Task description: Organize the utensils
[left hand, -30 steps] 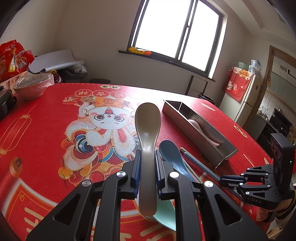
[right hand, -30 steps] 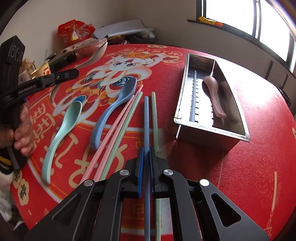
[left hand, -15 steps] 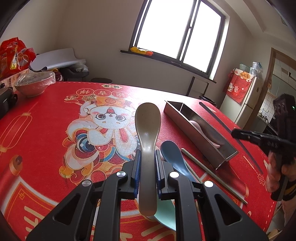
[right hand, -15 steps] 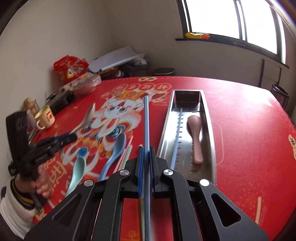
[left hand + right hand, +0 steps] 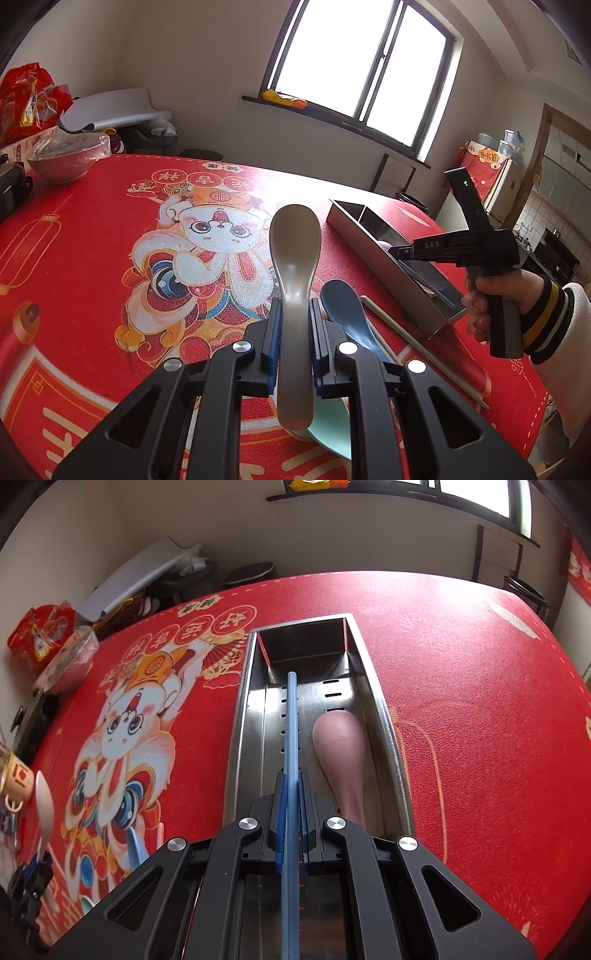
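Right now the left gripper is squeezing the handle of a long beige plastic spoon between its blue pads, with the bowl of the spoon pointing away over the red tablecloth with a cartoon rabbit on it. Under that spoon, a dark blue plastic spoon and a pale green plastic spoon are lying on the cloth, side by side, and a thin pale green chopstick is lying just beside them. Over on the right, the right gripper is pinching a thin blue chopstick tight, and it is holding the stick over the inside of the long shiny metal tray. The far end of the stick is pointing at the back wall of the tray. I cannot tell if the stick is touching the tray floor. A pink plastic spoon is lying inside the tray, just to the right of the blue stick. A grey bowl covered in clear wrap is sitting at the far left edge of the table.
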### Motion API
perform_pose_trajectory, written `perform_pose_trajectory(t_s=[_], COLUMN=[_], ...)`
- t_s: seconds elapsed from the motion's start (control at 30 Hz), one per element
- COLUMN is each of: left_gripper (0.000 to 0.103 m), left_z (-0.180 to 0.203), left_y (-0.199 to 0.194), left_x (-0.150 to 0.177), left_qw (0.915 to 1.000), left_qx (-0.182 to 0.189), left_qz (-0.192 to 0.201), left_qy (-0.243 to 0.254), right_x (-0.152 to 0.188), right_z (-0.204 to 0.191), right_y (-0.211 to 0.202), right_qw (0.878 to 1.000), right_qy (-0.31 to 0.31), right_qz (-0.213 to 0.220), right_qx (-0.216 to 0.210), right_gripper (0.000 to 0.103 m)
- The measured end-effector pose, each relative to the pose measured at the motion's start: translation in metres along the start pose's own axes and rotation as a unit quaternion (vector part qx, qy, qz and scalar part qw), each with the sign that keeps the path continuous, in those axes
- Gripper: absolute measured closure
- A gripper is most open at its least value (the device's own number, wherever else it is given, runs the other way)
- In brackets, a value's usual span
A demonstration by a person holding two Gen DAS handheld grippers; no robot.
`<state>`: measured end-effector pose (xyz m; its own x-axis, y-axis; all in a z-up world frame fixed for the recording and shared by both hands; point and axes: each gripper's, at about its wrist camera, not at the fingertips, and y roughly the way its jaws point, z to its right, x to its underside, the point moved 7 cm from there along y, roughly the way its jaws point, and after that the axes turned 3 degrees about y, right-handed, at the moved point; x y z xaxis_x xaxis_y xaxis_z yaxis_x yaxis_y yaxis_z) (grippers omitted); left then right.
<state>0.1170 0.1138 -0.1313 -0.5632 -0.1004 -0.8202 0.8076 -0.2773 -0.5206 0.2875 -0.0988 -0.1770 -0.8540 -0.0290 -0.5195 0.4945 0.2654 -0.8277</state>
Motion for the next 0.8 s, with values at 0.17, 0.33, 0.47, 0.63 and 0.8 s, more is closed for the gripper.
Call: perform_pose_trajectory(t_s=[0.17, 0.33, 0.47, 0.63, 0.8], left_gripper=[0.089, 0.089, 0.089, 0.089, 0.089], left_z=[0.000, -0.001, -0.001, -0.001, 0.001], left_y=[0.001, 0.002, 0.002, 0.004, 0.007], left_x=[0.000, 0.000, 0.000, 0.001, 0.002], left_qw=[1.0000, 1.0000, 1.0000, 1.0000, 0.9998], left_qx=[0.001, 0.002, 0.001, -0.003, -0.013], left_qz=[-0.002, -0.002, -0.002, -0.006, -0.013], left_qy=[0.001, -0.001, -0.001, 0.002, 0.007], right_x=[0.001, 0.002, 0.009, 0.027, 0.038], right_z=[-0.002, -0.001, 0.003, 0.017, 0.030], right_y=[0.003, -0.016, -0.043, -0.078, -0.093], right_qw=[1.000, 1.000, 0.996, 0.986, 0.981], right_qy=[0.007, 0.000, -0.045, -0.082, -0.088], right_qz=[-0.004, 0.023, 0.076, 0.146, 0.173], right_qx=[-0.003, -0.018, -0.005, -0.010, -0.020], right_gripper=[0.095, 0.095, 0.094, 0.044, 0.033])
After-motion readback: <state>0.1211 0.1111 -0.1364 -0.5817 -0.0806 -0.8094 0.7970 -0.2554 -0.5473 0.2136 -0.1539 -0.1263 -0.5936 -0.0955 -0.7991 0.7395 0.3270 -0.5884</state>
